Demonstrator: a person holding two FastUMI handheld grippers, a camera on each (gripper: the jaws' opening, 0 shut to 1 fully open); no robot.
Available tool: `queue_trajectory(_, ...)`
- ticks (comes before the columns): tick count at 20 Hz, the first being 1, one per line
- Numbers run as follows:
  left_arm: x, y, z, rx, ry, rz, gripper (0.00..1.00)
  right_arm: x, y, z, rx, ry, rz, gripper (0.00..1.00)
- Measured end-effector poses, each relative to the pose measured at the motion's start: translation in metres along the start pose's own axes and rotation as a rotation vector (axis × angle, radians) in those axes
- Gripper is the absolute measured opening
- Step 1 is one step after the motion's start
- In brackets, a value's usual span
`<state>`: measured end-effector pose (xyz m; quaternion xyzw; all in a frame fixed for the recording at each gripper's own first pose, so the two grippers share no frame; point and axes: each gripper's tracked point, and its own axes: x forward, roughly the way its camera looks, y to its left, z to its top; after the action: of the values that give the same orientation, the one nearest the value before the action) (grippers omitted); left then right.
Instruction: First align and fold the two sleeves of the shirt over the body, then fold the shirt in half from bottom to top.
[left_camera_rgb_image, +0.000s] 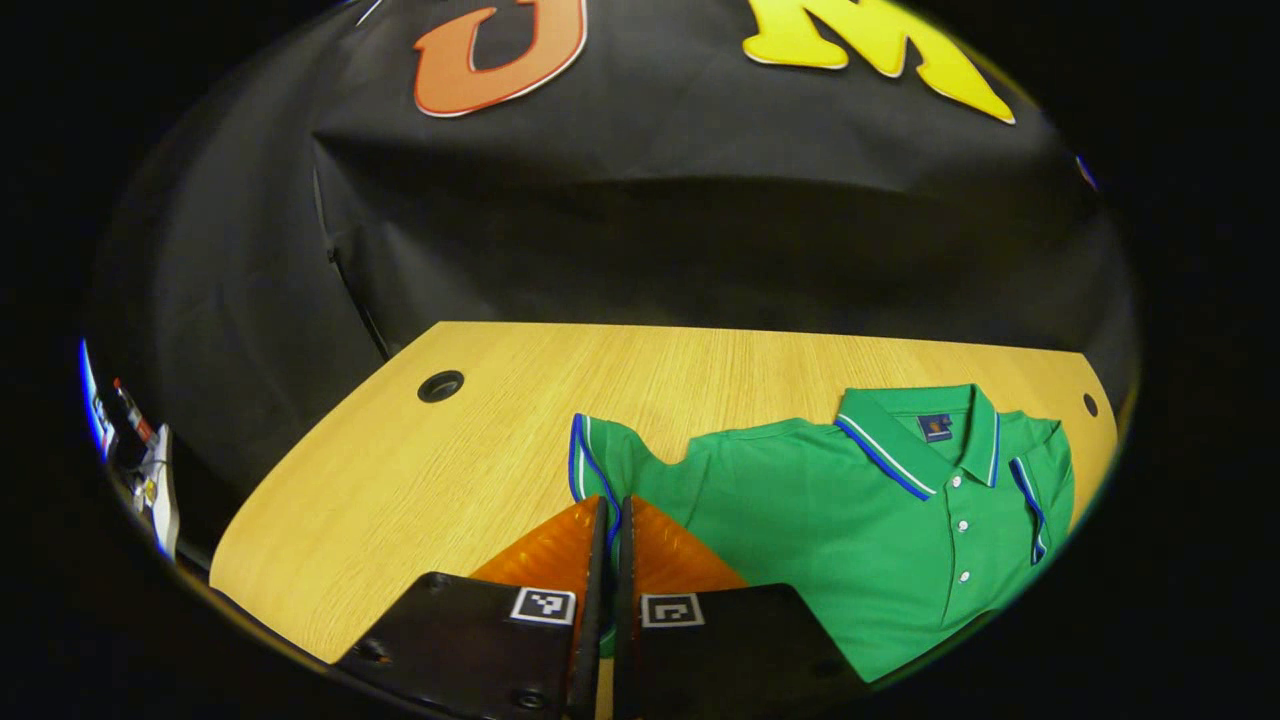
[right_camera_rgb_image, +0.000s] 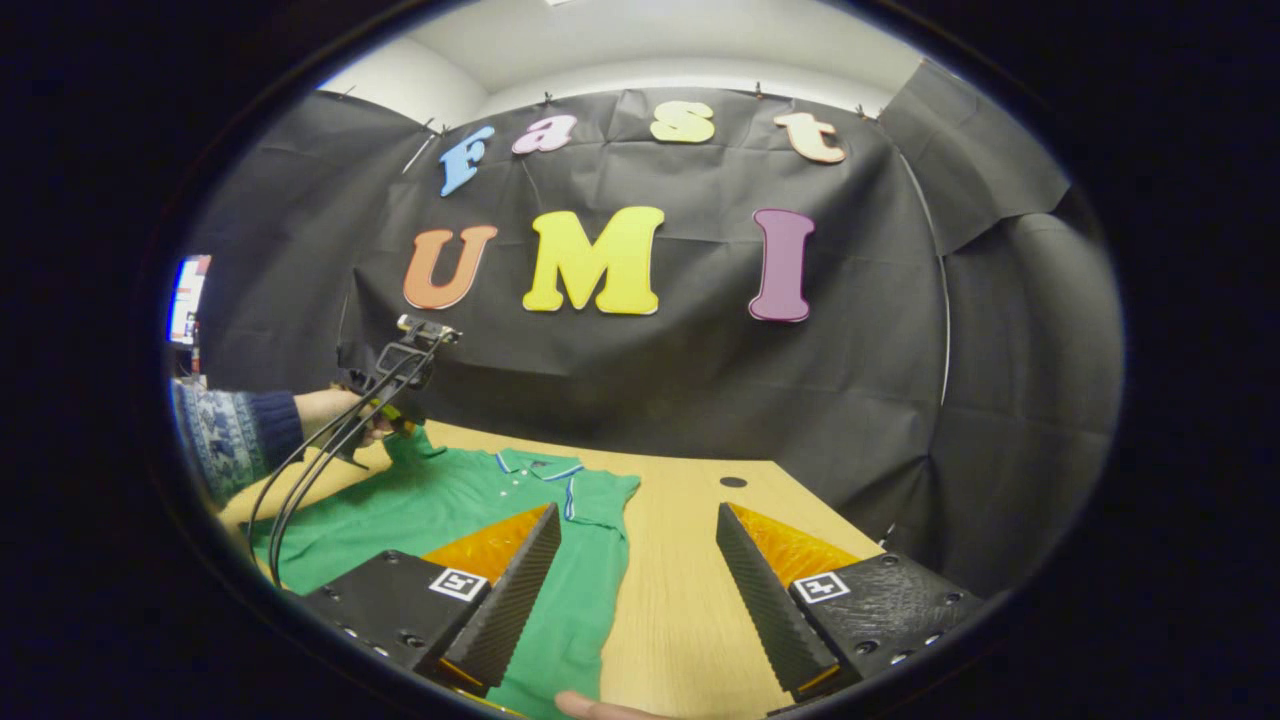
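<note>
Left gripper (left_camera_rgb_image: 612, 515) clamps the sleeve (left_camera_rgb_image: 598, 462); the shirt body lies to its right.

The shirt (left_camera_rgb_image: 850, 530) lies flat on the table (left_camera_rgb_image: 420, 470), collar (left_camera_rgb_image: 915, 435) toward the far wall, so its long axis runs from near edge to far edge. In the left gripper view the fingers are pressed together with the sleeve cuff seemingly caught between them, and the body spreads away to the right, so the fold would likely carry the cuff rightward over the chest. In the right gripper view the right gripper (right_camera_rgb_image: 637, 570) hangs with its fingers spread wide, gripping nothing, above the near edge of the shirt (right_camera_rgb_image: 470, 500); the other sleeve (right_camera_rgb_image: 598, 495) lies just ahead, nearer this gripper. The left gripper (right_camera_rgb_image: 385, 400) shows far off there at the raised sleeve.
</note>
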<state>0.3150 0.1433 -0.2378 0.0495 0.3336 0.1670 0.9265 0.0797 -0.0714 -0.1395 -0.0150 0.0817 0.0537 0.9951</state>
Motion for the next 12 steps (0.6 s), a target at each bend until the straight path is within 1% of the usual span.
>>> queue_trajectory(2,-0.018,-0.029,0.010,-0.010,-0.023,-0.065,0.15,-0.002,0.001,0.005,-0.017,-0.017,-0.011,0.96)
queue_trajectory(3,-0.028,-0.038,0.023,-0.005,-0.078,-0.085,0.29,-0.003,0.000,0.009,-0.027,-0.016,-0.024,0.96)
queue_trajectory(4,-0.035,-0.045,0.030,0.002,-0.105,-0.097,0.39,-0.005,0.003,0.009,-0.033,-0.010,-0.031,0.95)
queue_trajectory(6,-0.053,-0.056,0.037,0.023,-0.136,-0.128,0.80,-0.009,0.010,0.015,-0.038,-0.013,-0.035,0.94)
queue_trajectory(7,-0.065,-0.058,0.036,0.035,-0.141,-0.135,1.00,-0.013,0.014,0.019,-0.034,-0.016,-0.023,0.95)
queue_trajectory(9,-0.089,-0.054,0.041,0.043,-0.181,-0.133,1.00,-0.024,0.019,0.030,-0.025,-0.034,-0.012,0.96)
queue_trajectory(12,-0.133,-0.049,0.039,-0.013,-0.214,-0.173,1.00,-0.043,0.019,0.049,-0.030,-0.068,-0.013,0.95)
